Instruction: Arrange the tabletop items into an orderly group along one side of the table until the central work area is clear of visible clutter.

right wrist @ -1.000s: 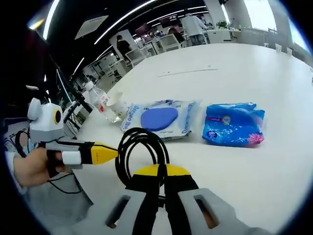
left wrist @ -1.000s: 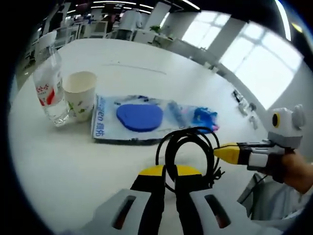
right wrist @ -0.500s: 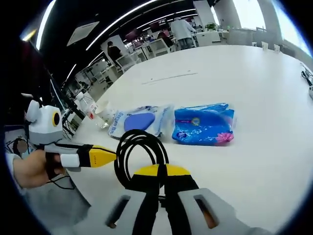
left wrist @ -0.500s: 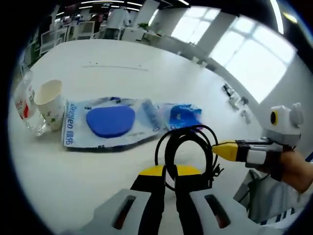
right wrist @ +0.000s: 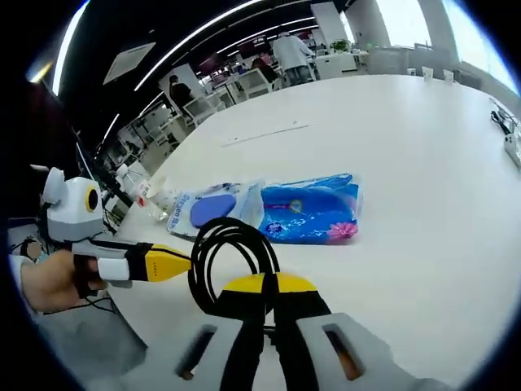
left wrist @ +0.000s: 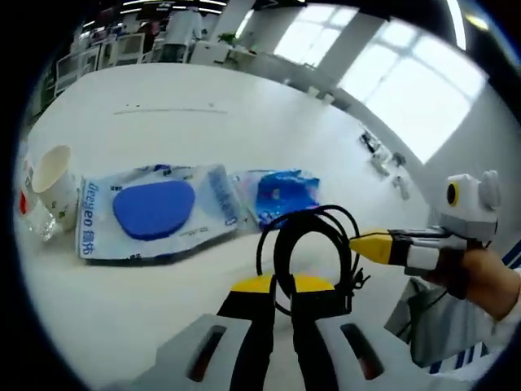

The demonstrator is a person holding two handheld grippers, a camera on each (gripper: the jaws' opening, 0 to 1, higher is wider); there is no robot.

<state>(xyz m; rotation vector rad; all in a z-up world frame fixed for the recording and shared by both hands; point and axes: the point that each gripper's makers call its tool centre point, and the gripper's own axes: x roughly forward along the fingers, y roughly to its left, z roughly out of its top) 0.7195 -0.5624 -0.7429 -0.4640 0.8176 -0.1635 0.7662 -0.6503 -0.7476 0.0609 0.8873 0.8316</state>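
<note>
— What carried everything?

— A wide white desk [left wrist: 203, 106], running off toward the windows.

— And what lay on it?

— A clear packet with a blue oval pad [left wrist: 151, 210] lay flat, and a blue plastic pack [left wrist: 281, 194] sat touching its end. In the right gripper view the same blue pack [right wrist: 313, 210] lay beside the clear packet [right wrist: 213, 208].

— Anything past the packet?

— A white paper cup [left wrist: 55, 173] stood upright next to it, and a clear bottle [left wrist: 26, 205] stood just beside the cup at the desk's edge.

— Further off?

— Small dark items [left wrist: 383, 155] lay at the far edge near the windows; too small to tell.
</note>
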